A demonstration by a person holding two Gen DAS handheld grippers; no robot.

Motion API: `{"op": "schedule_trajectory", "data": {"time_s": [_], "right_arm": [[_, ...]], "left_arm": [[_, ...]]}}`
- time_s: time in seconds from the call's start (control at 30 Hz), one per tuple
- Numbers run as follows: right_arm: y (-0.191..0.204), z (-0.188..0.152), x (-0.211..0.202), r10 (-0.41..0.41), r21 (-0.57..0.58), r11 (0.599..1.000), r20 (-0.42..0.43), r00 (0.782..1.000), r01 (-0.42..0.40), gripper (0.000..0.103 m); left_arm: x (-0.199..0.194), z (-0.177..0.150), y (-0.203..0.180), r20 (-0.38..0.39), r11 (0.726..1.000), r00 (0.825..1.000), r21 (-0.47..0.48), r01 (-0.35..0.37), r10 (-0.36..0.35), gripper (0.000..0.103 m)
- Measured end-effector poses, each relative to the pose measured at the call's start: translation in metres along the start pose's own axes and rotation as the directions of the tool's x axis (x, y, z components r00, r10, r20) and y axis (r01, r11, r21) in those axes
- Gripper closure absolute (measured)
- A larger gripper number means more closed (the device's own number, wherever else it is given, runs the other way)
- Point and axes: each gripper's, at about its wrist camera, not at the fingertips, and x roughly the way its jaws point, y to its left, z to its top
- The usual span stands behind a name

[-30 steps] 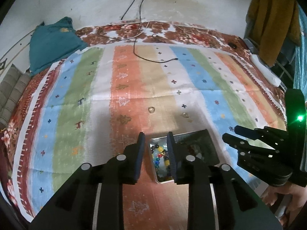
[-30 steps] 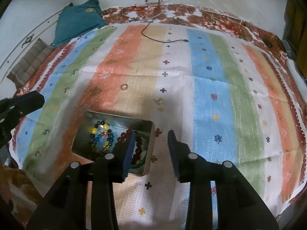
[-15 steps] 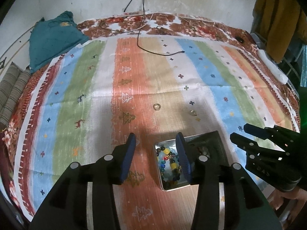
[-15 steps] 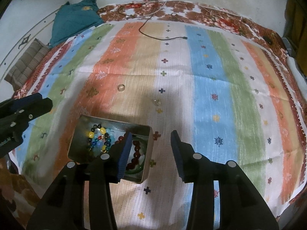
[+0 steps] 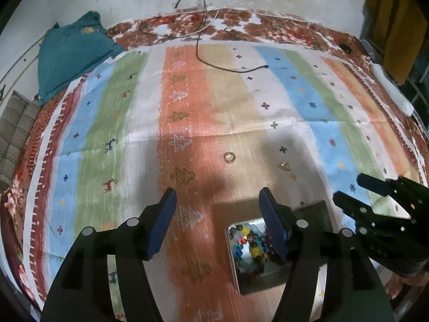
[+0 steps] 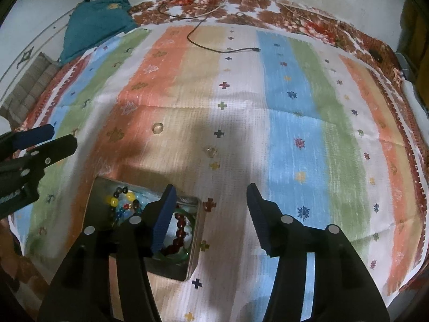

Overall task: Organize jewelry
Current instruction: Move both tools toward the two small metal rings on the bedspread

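A metal tin [image 5: 242, 285] [image 6: 194, 244] lies on the striped cloth and holds a multicoloured bead bracelet [image 5: 250, 247] [image 6: 120, 204] and a dark red bead bracelet [image 6: 179, 230]. Two small rings lie on the cloth beyond it: one [image 5: 229, 157] [image 6: 157, 127] on the orange stripe, one [image 5: 285, 165] [image 6: 211, 151] on the tan stripe. My left gripper [image 5: 217, 201] is open and empty above the tin's left side. My right gripper [image 6: 210, 196] is open and empty, just right of the tin.
The striped cloth [image 5: 187, 123] covers a bed with a floral sheet at the back. A black cable [image 5: 230, 68] lies at the far middle. A teal cloth [image 5: 69, 51] sits at the far left. A white power strip [image 5: 391, 88] lies along the right edge.
My left gripper has opened wide and drawn back, so the tin sits lower in its view. My right gripper has opened a little wider and barely moved.
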Motion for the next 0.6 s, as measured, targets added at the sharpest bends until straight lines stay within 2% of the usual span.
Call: {"op": "schedule_trajectory", "data": {"time_s": [0.13,0.2,0.3,0.6], "right_arm": [[-0.002,0.004,0.006,-0.001,0.002,1.000,-0.010,1.000,0.001,0.043],[-0.002,0.005,0.008,0.002,0.008,1.000,-0.016,1.000,-0.002,0.041],[-0.002,0.007,0.012,0.008,0.005,1.000,-0.023,1.000,-0.008,0.039],[-0.005,0.017,0.033,0.007,0.016,1.000,-0.063,0.998,-0.006,0.038]], "left_arm": [[0.017,0.006,0.001,-0.032,1.000,0.999,-0.002,-0.003,0.003,0.038],[0.027,0.009,0.003,-0.059,1.000,0.998,-0.013,0.022,-0.023,0.038],[0.033,0.013,0.006,-0.060,1.000,0.998,-0.017,-0.006,0.005,0.038],[0.044,0.024,-0.001,-0.064,1.000,0.998,0.014,-0.007,0.008,0.037]]}}
